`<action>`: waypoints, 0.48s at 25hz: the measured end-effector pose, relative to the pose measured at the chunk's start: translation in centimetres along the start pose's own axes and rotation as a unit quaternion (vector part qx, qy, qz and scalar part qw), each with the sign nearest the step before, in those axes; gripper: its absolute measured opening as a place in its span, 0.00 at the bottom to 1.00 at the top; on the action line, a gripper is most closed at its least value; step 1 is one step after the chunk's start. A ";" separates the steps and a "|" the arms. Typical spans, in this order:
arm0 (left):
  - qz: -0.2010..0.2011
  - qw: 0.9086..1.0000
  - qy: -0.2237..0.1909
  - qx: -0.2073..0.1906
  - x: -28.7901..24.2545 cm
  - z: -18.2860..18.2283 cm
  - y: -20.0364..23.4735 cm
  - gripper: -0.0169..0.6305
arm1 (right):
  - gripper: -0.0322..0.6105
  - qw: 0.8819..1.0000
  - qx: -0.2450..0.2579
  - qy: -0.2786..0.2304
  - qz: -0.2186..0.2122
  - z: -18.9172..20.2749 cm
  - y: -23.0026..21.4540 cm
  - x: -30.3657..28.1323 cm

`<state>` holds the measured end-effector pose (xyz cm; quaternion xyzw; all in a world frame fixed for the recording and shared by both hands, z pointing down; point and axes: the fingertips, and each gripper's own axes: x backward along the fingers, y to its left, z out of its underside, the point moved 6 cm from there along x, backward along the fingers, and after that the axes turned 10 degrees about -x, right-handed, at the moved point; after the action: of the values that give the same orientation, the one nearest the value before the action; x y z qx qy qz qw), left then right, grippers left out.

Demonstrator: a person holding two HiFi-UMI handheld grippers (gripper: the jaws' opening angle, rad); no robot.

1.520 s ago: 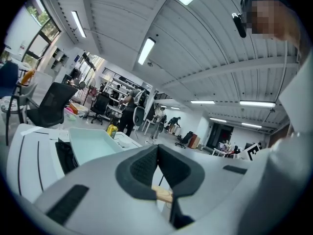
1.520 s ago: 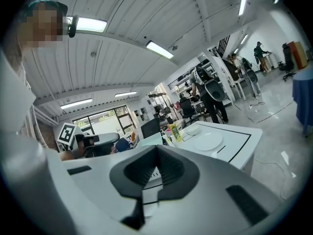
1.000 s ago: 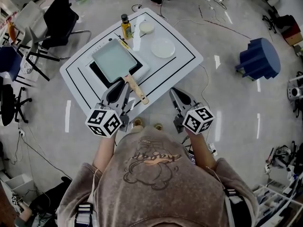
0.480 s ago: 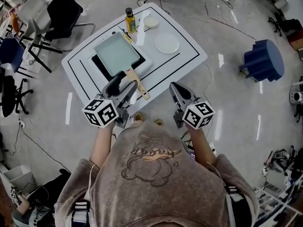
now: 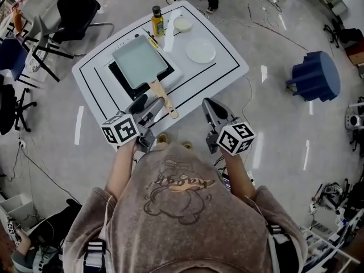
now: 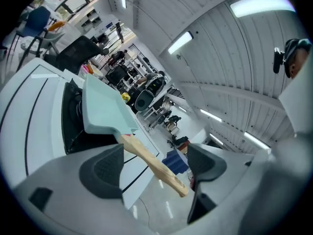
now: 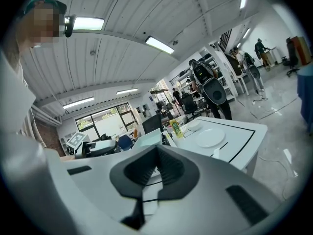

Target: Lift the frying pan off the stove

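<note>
Free: table (image 5: 193,92) front edge beside pan handle (image 5: 163,100). Obstacles far side: bottle (image 5: 156,20), plate (image 5: 201,52), bowl (image 5: 182,24).

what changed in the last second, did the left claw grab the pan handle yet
The left claw sank toward the table and rolled; its jaws have just been opening and now stand wide around the wooden handle without gripping it. The right claw stayed shut and still; the frying pan stayed on the stove.
</note>
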<state>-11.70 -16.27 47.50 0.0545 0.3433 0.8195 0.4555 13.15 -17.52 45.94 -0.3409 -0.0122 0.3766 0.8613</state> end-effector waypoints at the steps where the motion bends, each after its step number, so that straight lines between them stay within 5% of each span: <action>1: 0.002 1.000 0.002 0.009 -0.2 0.3 0.2 0.64 | 0.05 1.000 -0.001 0.000 0.002 0.0 -0.1 0.1; 12: 0.025 0.998 0.036 0.051 -2.6 2.7 1.1 0.64 | 0.05 1.000 -0.005 0.000 0.020 0.3 -0.7 0.3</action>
<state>-9.91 -17.29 50.76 0.0570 0.3988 0.8137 0.4190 13.77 -17.48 46.53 -0.3456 -0.0078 0.3936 0.8518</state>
